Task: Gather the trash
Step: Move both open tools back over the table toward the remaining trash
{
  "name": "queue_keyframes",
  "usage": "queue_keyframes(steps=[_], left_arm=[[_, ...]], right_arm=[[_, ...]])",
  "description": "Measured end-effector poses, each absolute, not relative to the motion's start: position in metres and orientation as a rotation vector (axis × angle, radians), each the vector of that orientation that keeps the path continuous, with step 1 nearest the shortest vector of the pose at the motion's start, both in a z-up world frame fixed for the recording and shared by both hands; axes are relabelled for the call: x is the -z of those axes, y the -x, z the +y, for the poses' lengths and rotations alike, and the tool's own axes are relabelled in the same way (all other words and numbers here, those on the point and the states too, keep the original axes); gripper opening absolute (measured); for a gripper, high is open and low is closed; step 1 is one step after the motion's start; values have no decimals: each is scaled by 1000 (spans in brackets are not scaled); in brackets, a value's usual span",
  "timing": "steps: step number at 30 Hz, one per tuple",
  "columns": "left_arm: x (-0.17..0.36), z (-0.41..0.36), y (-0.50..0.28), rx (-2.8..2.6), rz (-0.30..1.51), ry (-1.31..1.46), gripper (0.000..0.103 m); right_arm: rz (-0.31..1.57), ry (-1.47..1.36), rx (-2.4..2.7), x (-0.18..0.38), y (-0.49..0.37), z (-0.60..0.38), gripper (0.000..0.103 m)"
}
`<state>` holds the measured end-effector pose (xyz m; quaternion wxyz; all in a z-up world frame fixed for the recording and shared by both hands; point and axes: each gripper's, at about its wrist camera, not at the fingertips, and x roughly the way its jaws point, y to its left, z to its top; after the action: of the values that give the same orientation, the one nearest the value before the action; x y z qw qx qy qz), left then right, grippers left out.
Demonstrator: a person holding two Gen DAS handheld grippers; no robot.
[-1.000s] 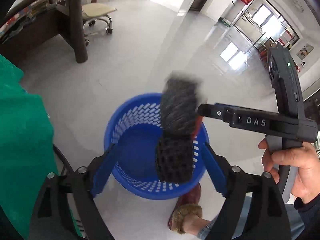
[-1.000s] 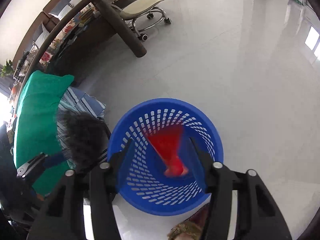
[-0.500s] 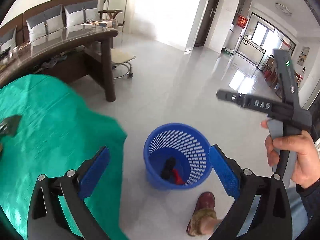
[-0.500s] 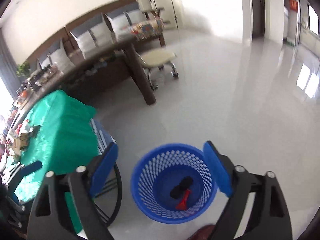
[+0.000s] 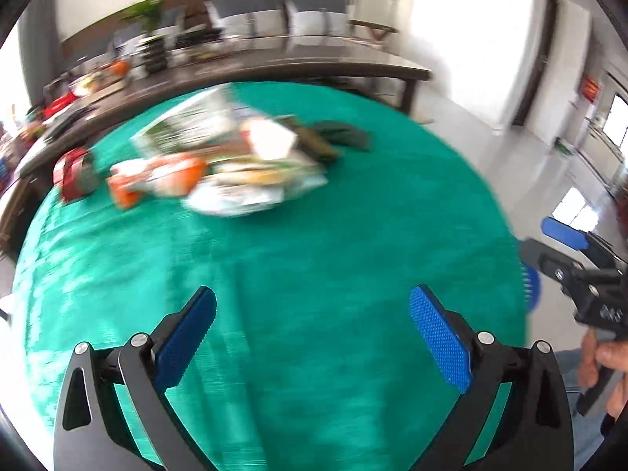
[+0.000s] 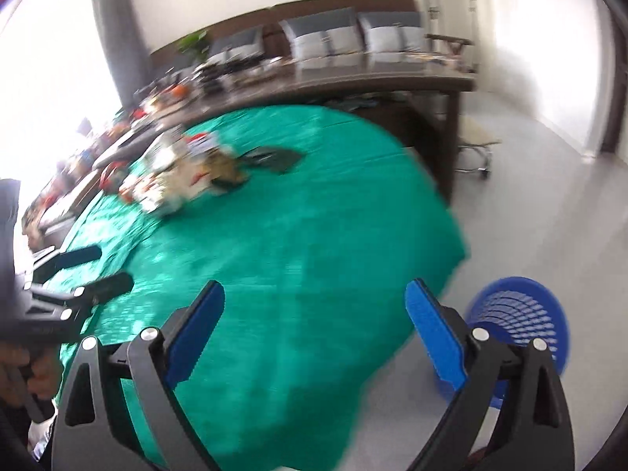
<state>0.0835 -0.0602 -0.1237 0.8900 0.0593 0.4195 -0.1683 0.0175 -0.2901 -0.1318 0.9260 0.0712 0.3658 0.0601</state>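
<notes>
A blurred pile of trash (image 5: 219,165) of wrappers, paper and packets lies on the far part of a table with a green cloth (image 5: 314,243); it also shows in the right wrist view (image 6: 184,176). My left gripper (image 5: 312,333) is open and empty above the near part of the cloth. My right gripper (image 6: 314,325) is open and empty over the cloth's right side. The blue basket (image 6: 522,325) stands on the floor to the right of the table. A dark flat item (image 6: 274,157) lies beside the pile.
A red can (image 5: 74,172) lies left of the pile. A long dark desk (image 5: 274,66) with clutter runs behind the table, with a sofa and cushions (image 6: 353,31) behind it. A wheeled stool (image 6: 475,149) stands by the desk. Glossy white floor (image 6: 549,216) lies to the right.
Both grippers dropped a black piece and a red piece into the blue basket, opened, then swung up and left from the basket to face the green table.
</notes>
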Motion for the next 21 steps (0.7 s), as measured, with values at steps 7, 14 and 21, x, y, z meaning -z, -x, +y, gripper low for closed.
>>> queue_keyframes(steps=[7,14,21], left_arm=[[143,56,-122,164,883,-145,98],[158,58,-149,185,933,-149,98],[164,55,-154,203,964,-111,98]], right_arm=[[844,-10,-223,148,-68,-194,91],[882,54,-205,165,-77,-175,91],[894,43,-202,167,-82,-172,92]])
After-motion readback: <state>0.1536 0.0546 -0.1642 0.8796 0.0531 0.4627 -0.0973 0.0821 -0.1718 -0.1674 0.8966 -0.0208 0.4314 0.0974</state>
